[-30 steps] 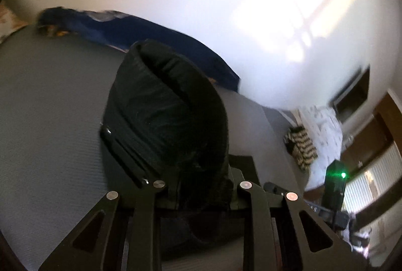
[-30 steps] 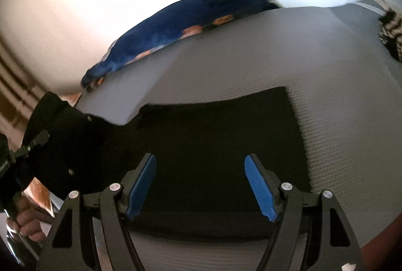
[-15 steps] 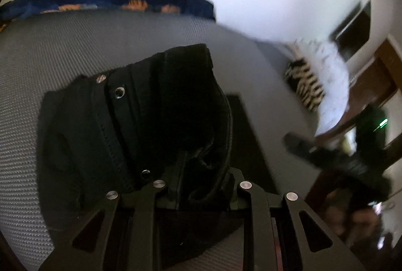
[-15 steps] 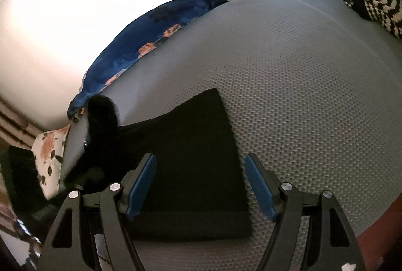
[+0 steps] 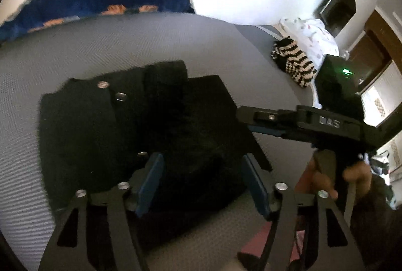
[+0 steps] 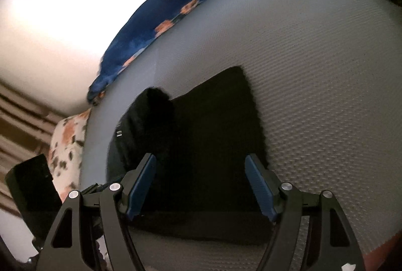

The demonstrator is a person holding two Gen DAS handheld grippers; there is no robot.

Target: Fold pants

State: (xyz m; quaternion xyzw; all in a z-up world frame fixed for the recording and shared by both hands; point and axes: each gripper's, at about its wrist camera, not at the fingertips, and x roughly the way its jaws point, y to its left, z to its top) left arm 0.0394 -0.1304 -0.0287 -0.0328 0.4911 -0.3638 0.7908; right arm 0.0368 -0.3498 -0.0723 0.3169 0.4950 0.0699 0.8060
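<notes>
The black pants [image 5: 140, 130] lie folded in a compact stack on the grey bed [image 5: 75, 50], waistband buttons facing up at the left. My left gripper [image 5: 201, 178] is open and empty just above the stack's near edge. In the right wrist view the pants [image 6: 208, 135] show as a flat dark rectangle with a raised bump at the far left. My right gripper [image 6: 201, 183] is open and empty over their near edge. It also shows in the left wrist view [image 5: 301, 120], at the right of the stack.
A blue floral pillow [image 5: 100, 4] lies along the far edge of the bed, also in the right wrist view [image 6: 163, 27]. A black-and-white striped garment [image 5: 294, 62] and a white quilt [image 5: 311, 32] lie at the far right. A white floral pillow [image 6: 67, 140] sits at the left edge.
My left gripper lowered the waistband end onto the stack and opened, letting go of the pants. The right gripper stayed open and shifted closer over the stack.
</notes>
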